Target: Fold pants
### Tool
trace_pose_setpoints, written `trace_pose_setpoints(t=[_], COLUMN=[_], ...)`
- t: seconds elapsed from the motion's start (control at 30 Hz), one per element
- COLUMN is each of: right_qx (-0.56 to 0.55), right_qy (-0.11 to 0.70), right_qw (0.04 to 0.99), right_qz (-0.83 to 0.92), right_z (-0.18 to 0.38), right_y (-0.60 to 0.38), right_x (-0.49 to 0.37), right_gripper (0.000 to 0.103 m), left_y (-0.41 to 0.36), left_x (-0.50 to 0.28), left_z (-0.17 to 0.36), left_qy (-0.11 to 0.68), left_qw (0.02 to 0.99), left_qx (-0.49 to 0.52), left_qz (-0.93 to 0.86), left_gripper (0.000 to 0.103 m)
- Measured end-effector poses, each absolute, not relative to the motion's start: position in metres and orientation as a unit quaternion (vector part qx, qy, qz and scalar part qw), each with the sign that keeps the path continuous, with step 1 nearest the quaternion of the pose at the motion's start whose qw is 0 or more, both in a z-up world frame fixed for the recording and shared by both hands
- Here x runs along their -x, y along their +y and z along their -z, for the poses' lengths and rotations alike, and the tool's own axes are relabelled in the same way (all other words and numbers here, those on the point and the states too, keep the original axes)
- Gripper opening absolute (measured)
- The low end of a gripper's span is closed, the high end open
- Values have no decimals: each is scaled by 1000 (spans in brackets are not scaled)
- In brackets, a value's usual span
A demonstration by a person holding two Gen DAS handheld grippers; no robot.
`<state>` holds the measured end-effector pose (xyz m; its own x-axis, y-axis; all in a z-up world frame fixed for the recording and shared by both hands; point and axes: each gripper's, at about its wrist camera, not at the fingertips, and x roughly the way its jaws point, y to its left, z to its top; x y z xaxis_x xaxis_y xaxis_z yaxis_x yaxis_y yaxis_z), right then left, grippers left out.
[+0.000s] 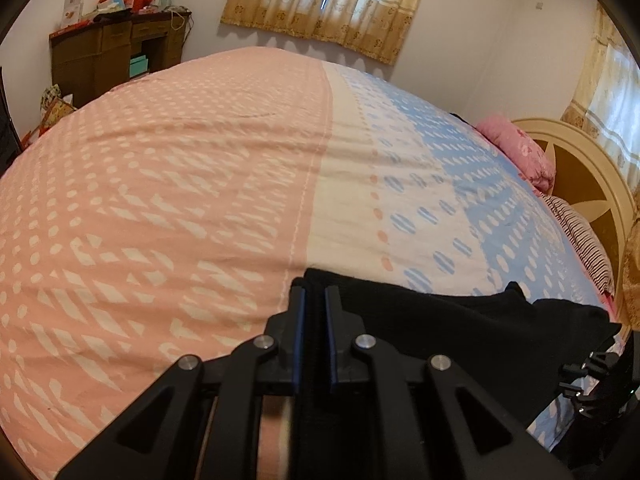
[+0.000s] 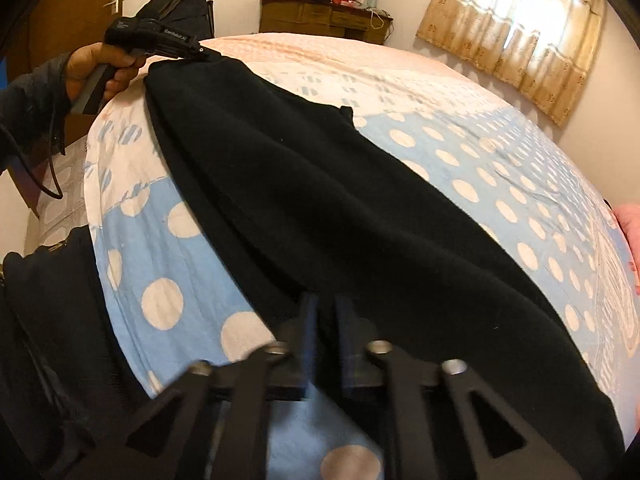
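Note:
Black pants (image 2: 328,200) lie stretched along the near side of the bed, from my left gripper to my right one. My left gripper (image 1: 315,294) is shut on one end of the pants (image 1: 440,320); it also shows in the right wrist view (image 2: 200,50), held by a hand at the far end of the cloth. My right gripper (image 2: 325,308) is shut on the other end of the pants, low over the blue dotted sheet. The cloth between the grippers is slightly lifted and folded lengthwise.
The bed has a pink and blue dotted sheet (image 1: 180,184). A pink pillow (image 1: 520,148) and a cream headboard (image 1: 580,184) stand at the right. A brown desk (image 2: 324,20) with boxes stands by the far wall. Curtains (image 2: 512,20) cover the window.

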<state>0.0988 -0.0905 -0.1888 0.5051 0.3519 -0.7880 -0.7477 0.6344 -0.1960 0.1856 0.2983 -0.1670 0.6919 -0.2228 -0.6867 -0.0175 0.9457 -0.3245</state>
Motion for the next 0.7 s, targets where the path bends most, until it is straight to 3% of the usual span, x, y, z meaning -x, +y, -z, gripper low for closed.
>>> trace_pose_setpoints(t=[0.37,0.4,0.43,0.5,0.7], right_qx=[271,271,271,261,168], right_qy=[395,392,389,384,369], right_qw=[810,812,812,807,817], right_qz=[-339,-338,-341,-366,-409], right_z=[192,187,182,168,122], right_y=[-93,-93,-94,-97,-95], right_x=[-90,-90,-90,-89,-119], right_gripper=[8,18,37,52,52], left_y=[304,304,304,301,287], left_x=[-187,-186,-183,-174,-143], left_z=[168,166,163,153,118], left_qy=[386,384,381,367,299], left_qw=[903,904,907,916,946], left_qx=[178,176,170,153,114], left_qz=[65,64,61,49,48], left_gripper=[16,16,16,15,20])
